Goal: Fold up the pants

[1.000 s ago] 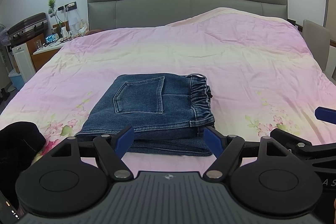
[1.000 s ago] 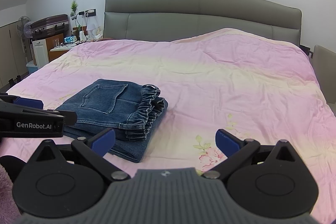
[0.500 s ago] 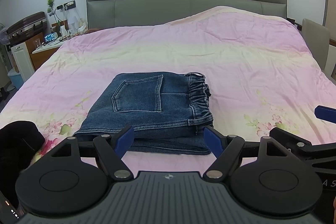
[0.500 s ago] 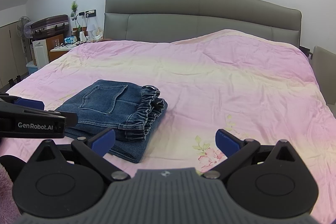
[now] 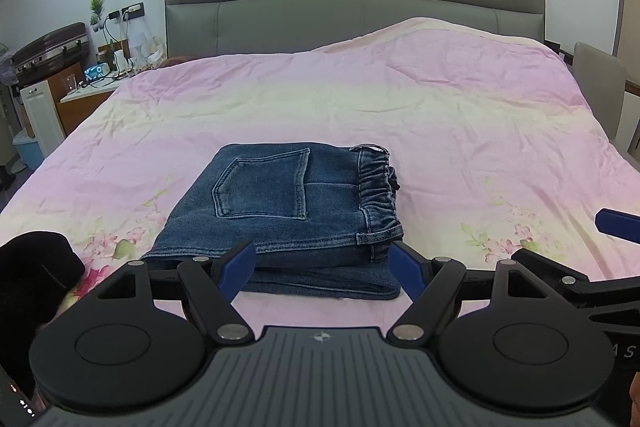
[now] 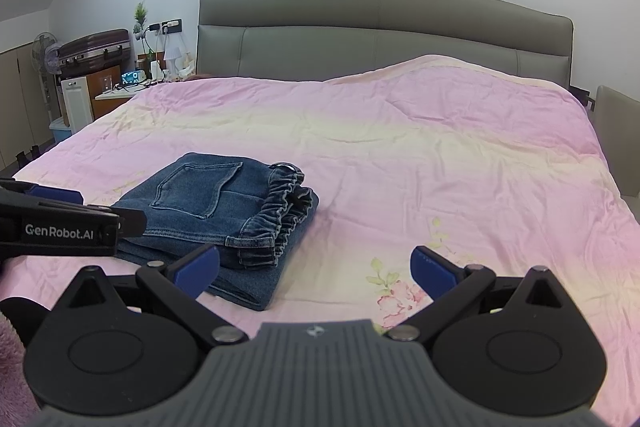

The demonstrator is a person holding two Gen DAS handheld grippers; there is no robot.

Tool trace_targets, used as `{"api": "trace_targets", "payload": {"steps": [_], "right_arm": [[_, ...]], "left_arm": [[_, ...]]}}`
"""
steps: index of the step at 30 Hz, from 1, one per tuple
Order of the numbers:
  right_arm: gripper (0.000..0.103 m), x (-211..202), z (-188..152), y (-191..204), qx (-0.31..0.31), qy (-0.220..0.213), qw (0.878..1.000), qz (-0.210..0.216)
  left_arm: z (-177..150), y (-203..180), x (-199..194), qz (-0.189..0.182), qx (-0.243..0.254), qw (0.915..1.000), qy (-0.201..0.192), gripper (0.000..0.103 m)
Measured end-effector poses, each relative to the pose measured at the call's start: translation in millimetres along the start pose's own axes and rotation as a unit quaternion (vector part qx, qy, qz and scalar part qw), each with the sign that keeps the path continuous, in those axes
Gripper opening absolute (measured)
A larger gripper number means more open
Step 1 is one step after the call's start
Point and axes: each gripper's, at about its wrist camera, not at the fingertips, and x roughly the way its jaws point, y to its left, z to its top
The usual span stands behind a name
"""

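Blue denim pants (image 5: 288, 215) lie folded in a flat stack on the pink bedspread, back pocket up, elastic waistband to the right. They also show in the right wrist view (image 6: 224, 223), left of centre. My left gripper (image 5: 324, 267) is open and empty, just in front of the stack's near edge. My right gripper (image 6: 316, 271) is open and empty, to the right of the stack above bare bedspread. The left gripper's body (image 6: 60, 231) shows at the left edge of the right wrist view.
The pink floral bedspread (image 5: 440, 131) covers a wide bed with a grey headboard (image 5: 352, 7). A nightstand with clutter (image 5: 92, 83) stands far left. A dark garment (image 5: 32, 275) lies at the near left. A grey chair (image 5: 600, 83) stands right of the bed.
Both grippers have drawn back very slightly from the pants, staying open. The folded stack has not moved.
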Motion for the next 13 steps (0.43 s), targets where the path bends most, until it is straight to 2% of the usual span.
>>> {"api": "trace_targets", "payload": {"steps": [13], "right_arm": [[0.098, -4.3, -0.1, -0.6, 0.004, -0.003, 1.000, -0.001]], "left_arm": [[1.0, -1.0, -3.8, 0.000, 0.002, 1.0000, -0.004, 0.089]]}}
